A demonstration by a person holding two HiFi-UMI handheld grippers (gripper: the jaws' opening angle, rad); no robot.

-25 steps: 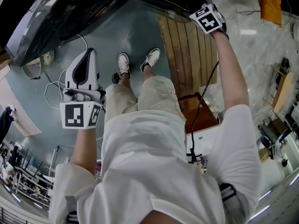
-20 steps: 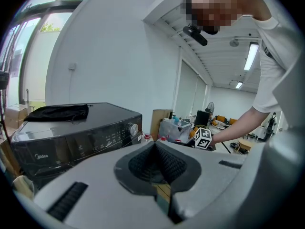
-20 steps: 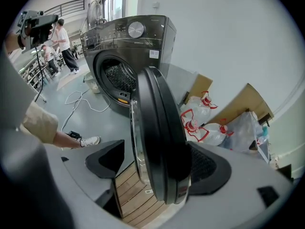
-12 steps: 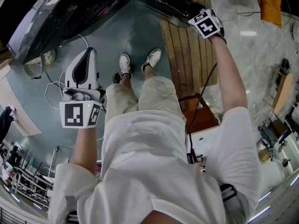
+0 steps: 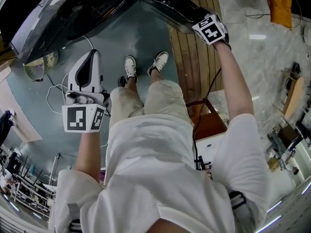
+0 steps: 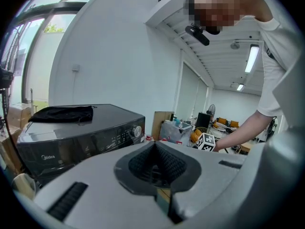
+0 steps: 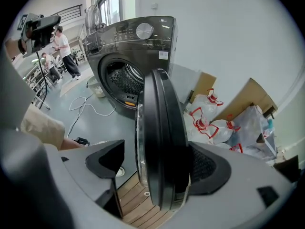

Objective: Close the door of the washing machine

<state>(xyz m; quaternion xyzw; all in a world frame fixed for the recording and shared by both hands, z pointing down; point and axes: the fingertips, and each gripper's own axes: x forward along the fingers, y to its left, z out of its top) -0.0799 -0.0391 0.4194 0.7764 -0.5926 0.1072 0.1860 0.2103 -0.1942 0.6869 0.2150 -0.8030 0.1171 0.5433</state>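
Observation:
The dark grey front-loading washing machine (image 5: 73,13) stands at the top left of the head view, its round door (image 5: 170,6) swung wide open. In the right gripper view the door's (image 7: 162,142) edge stands between the jaws of my right gripper (image 7: 152,171). The right pad lies against the door and a gap shows at the left pad. Behind it the drum opening (image 7: 125,82) is open. My left gripper (image 5: 91,57) hangs low at the left, away from the machine (image 6: 81,132), shut on nothing.
A wooden slat platform (image 5: 194,57) lies under the door. A white cable (image 5: 56,89) trails on the floor by the machine. A brown wooden box (image 5: 206,118) sits at my right. Water jugs (image 7: 209,123) and cardboard stand by the wall. A black cloth (image 6: 62,113) lies on the machine.
My right gripper has shifted a little to the left with the door's edge, and the door has swung slightly toward the machine. The left gripper has stayed still.

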